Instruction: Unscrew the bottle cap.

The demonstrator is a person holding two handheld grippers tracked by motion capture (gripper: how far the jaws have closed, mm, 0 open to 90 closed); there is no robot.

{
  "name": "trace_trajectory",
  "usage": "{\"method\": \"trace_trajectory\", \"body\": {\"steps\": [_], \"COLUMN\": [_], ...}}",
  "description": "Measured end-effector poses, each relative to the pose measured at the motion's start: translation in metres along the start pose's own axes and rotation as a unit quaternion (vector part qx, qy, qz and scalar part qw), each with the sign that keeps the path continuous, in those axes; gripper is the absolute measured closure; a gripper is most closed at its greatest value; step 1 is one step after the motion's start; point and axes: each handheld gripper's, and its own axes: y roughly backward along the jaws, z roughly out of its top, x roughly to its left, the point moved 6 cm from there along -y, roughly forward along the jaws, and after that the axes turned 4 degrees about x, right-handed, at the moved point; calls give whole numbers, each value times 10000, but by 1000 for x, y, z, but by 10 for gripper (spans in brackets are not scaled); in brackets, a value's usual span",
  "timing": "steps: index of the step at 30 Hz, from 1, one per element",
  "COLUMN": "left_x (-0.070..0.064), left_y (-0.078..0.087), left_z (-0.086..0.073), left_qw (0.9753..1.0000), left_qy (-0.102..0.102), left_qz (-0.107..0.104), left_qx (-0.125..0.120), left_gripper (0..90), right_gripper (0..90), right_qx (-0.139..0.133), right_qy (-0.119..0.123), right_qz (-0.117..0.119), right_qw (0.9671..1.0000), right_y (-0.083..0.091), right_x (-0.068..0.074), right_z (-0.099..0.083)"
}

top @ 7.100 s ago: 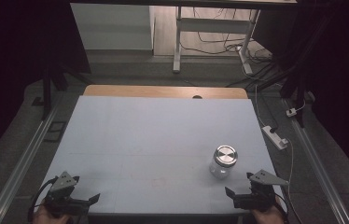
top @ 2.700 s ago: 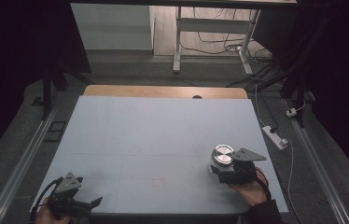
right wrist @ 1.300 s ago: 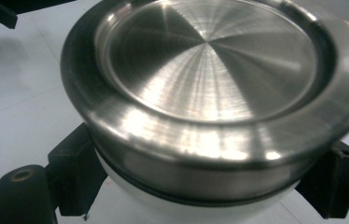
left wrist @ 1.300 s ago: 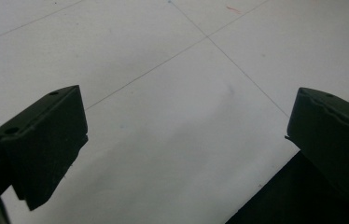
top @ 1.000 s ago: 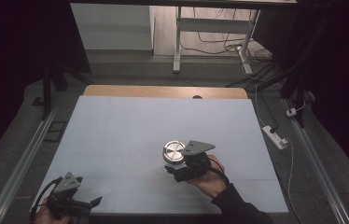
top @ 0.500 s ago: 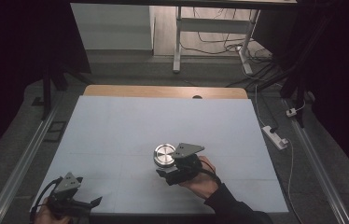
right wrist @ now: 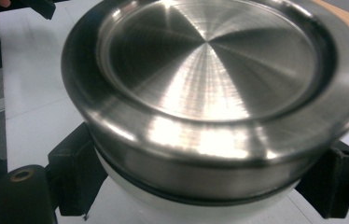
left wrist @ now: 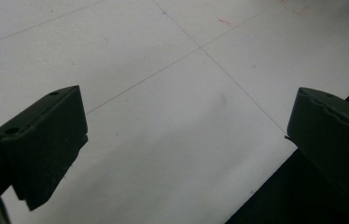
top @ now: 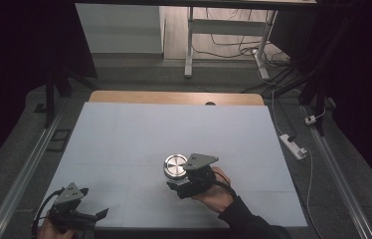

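Carried from the lower right to lower centre of the high view, the steel-lidded jar [top: 175, 166] sits clamped in the right gripper [top: 180, 182], suggesting a handover, while the left gripper [top: 93, 215] idles wide open at lower left.

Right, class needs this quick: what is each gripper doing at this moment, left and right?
Left gripper: open, nothing between its fingers, over the table.
Right gripper: shut on the jar below its steel lid.
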Motion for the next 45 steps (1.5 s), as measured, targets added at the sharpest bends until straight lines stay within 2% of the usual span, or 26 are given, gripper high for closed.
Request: {"method": "trace_trajectory", "body": {"steps": [1, 2, 6, 9, 12, 18, 20, 24, 29, 35, 40, 44, 45], "left_x": [0, 1, 0, -2, -3, -5, -7, -10, -15, -22, -27, -35, -37], "left_y": [0, 0, -1, -2, -1, 3, 2, -3, -9, -12, -22, -28, -29], "left_z": [0, 2, 6, 11, 18, 34, 40, 50, 63, 87, 104, 118, 121], "left_qw": [10000, 10000, 9993, 9986, 9974, 9951, 9945, 9944, 9929, 9889, 9862, 9823, 9804], "left_qy": [0, -82, -189, -352, -450, -494, -551, -778, -903, -1190, -1366, -1513, -1561], "left_qz": [0, -57, -326, -373, -521, -645, -650, -433, -535, -603, -671, -879, -985], "left_qx": [0, -2, -46, -96, -229, -568, -612, -563, -559, -652, -648, -667, -685], "left_gripper": [0, 0, 0, 0, 0, 0, 0, 0, 0, 0, 0, 0, 0], "right_gripper": [146, 146, 146, 146, 146, 146, 146, 146, 146, 146, 146, 146, 146], "right_qx": [0, 3, 8, 22, 26, 13, 16, 25, 40, 40, 37, 33, 23], "right_qy": [0, -3, 14, 23, 30, 52, 63, 90, 108, 176, 189, 222, 227], "right_qz": [0, 0, 3, 8, 11, 37, 46, 47, 50, 76, 98, 138, 163], "right_qw": [10000, 10000, 10000, 10000, 10000, 10000, 10000, 9999, 9999, 9998, 9998, 9997, 9996], "right_y": [0, 1, 1, 1, 1, 2, 3, 3, 3, 3, 3, 2, 2], "right_x": [0, 0, -1, -1, 0, 1, 1, 2, 3, 4, 5, 6, 6], "right_z": [0, 0, -1, -2, -2, -1, -1, -1, -2, -2, -2, -2, -2]}}
